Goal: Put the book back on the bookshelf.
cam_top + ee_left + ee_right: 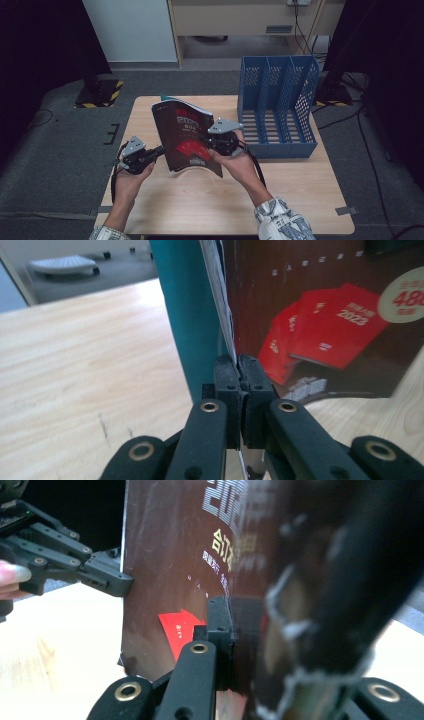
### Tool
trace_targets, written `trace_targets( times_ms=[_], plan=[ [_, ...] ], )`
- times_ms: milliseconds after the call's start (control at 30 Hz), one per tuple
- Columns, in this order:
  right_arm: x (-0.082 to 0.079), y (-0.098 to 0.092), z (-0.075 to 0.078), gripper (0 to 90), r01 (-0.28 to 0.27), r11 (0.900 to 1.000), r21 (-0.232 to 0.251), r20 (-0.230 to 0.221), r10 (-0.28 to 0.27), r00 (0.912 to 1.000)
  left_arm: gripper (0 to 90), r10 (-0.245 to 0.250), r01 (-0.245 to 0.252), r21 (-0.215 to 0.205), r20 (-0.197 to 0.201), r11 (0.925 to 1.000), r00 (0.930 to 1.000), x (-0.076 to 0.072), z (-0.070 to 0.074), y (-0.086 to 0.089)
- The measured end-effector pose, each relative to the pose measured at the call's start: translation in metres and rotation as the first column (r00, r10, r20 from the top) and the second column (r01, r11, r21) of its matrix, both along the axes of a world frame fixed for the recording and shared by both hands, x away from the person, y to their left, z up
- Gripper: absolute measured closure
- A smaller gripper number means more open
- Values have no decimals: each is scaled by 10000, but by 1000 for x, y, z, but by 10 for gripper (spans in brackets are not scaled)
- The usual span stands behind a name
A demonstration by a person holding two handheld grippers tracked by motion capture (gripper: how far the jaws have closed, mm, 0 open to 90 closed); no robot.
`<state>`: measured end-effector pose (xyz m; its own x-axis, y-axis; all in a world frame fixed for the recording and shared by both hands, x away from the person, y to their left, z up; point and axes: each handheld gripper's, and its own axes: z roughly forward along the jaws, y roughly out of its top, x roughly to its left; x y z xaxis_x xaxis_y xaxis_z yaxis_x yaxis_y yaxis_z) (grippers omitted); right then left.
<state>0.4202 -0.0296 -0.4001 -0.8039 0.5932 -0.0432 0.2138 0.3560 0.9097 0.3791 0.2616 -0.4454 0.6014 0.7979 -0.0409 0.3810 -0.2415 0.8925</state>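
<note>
Gripping book edges, both tongs closed.

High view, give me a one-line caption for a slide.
Two hand-held tools, left and right, clamp a dark book upright above the wooden table, beside a blue file rack.

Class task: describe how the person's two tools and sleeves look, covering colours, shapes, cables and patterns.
Both tools, left tool and right tool, are black, built from jointed links with brass-coloured pivot rings and blocky black pads. Each carries a grey three-cornered plate on top and trails a dark cable. The sleeves are light with a dark printed pattern.
</note>
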Motion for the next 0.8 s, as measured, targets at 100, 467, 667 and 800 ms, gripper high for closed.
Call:
trace_targets(
  times_ms=[100,467,667,800],
  plan=[
    [1,-1,-1,850,-26,9998,-213,-20,26,10000,881,-76,77,191,-67,9998,9999,-1,-1,-1],
    [-2,-18,7,801,-252,9985,492,-4,253,9997,880,-425,430,540,-97,9976,9990,-4,-2,-4],
    [-2,-16,24,772,-659,9961,589,167,650,9977,880,-473,476,510,-72,9976,9989,-4,-2,-3],
    [-1,-13,28,750,-804,9948,629,147,796,9967,880,-490,493,486,-75,9976,9988,-4,-2,-3]
  ],
)
